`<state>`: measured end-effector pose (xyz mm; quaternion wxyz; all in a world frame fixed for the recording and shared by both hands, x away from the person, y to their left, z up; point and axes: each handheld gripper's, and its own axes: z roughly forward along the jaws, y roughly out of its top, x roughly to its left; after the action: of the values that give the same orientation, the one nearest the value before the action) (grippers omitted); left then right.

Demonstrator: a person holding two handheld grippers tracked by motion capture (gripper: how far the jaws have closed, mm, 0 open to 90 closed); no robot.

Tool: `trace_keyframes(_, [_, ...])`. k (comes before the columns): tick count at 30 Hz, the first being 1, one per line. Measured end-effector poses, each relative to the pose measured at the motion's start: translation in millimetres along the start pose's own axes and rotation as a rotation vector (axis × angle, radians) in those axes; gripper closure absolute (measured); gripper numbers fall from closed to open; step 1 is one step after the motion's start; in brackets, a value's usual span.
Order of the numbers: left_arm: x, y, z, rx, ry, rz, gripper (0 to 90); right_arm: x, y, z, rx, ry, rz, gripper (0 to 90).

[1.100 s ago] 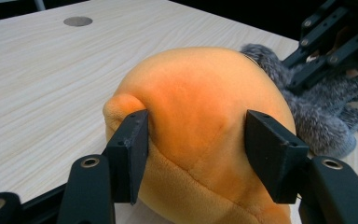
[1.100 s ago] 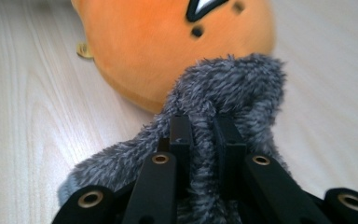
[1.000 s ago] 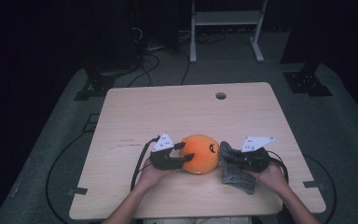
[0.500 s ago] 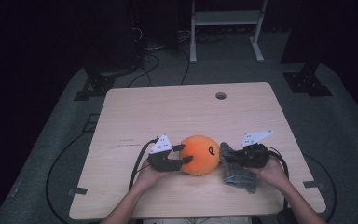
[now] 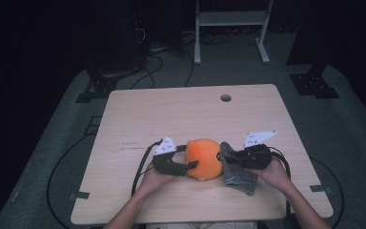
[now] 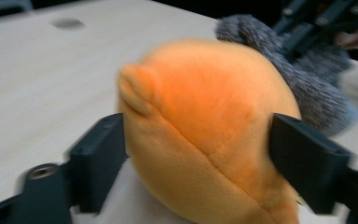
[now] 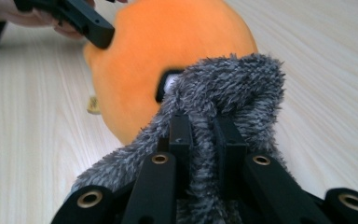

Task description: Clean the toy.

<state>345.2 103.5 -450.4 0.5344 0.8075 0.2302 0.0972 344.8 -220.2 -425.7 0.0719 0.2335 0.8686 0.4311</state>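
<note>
Pale wooden table [image 5: 171, 119] under dim light: left tongs [image 6: 196, 154], just spreading, straddle an orange plush ball [image 5: 204, 158]; right tongs [image 7: 200, 135] pinch its grey fuzzy cover [image 5: 236, 169]. Next likely needs pulling the cover off or over.

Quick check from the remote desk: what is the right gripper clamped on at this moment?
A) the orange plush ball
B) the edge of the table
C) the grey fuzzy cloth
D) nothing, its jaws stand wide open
C: in the right gripper view the right gripper has its jaws pinched together on a fold of the grey fuzzy cloth, with the orange plush ball just beyond it.
</note>
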Motion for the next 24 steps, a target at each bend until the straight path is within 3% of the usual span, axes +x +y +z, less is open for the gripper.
trace_keyframes(3, [-8.3,2.7,1.3,0.010,0.033,0.068,33.2,7.4,5.2,-6.8,-0.024,0.001,-0.017,79.5])
trace_keyframes(7, [-20.6,7.2,4.0,0.011,0.055,0.154,37.8,28.5,30.9,-6.7,-0.075,0.030,-0.098,79.5])
trace_keyframes(9, [-26.1,8.4,3.6,0.014,0.060,0.196,38.5,37.3,41.7,-1.8,-0.067,0.027,-0.130,79.5])
trace_keyframes(14, [-22.7,7.6,0.8,0.013,0.031,0.179,38.9,38.5,36.9,7.5,0.038,-0.027,-0.218,79.6])
trace_keyframes(16, [-22.5,7.7,1.0,0.011,0.033,0.178,39.5,33.8,33.8,1.8,0.052,-0.026,-0.193,79.7])
trace_keyframes(19, [-27.3,8.7,2.2,0.008,0.038,0.215,40.7,37.0,38.0,-4.9,0.023,-0.014,-0.190,79.6])
trace_keyframes(21, [-32.8,10.9,3.4,0.016,0.043,0.261,41.2,42.5,46.9,-4.2,-0.004,0.003,-0.206,79.5])
trace_keyframes(24, [-35.4,10.8,5.0,0.026,0.059,0.286,42.6,44.9,58.5,4.9,0.022,0.003,-0.223,79.3])
